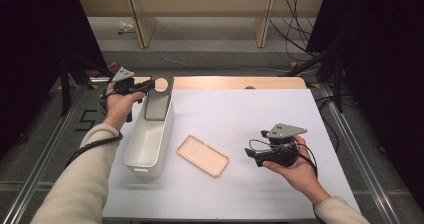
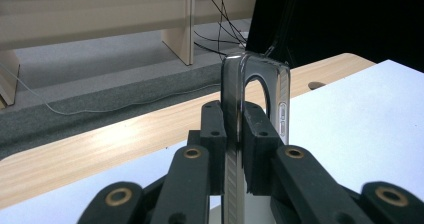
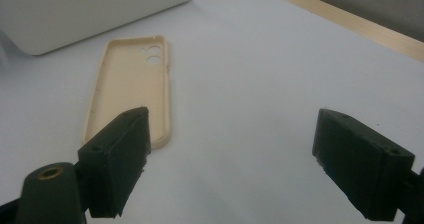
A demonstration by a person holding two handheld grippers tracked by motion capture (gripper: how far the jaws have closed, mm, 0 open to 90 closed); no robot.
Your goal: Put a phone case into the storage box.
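left gripper [image 1: 146, 86] clamps the grey phone [image 1: 158, 103] over the white bin [image 1: 145, 151]; right gripper [image 1: 252, 155] gapes beside the beige case [image 1: 202, 155].

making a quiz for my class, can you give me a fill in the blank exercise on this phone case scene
1. The left hand-held gripper is shut on a dark ____ held above the white bin.
2. The beige phone case lies on the white table with its hollow side facing ____.
3. The jaws of the right hand-held gripper stand ____, with nothing between them.
4. The beige phone case lies between the white bin and the ____ hand-held gripper.

Missing words: phone; up; open; right
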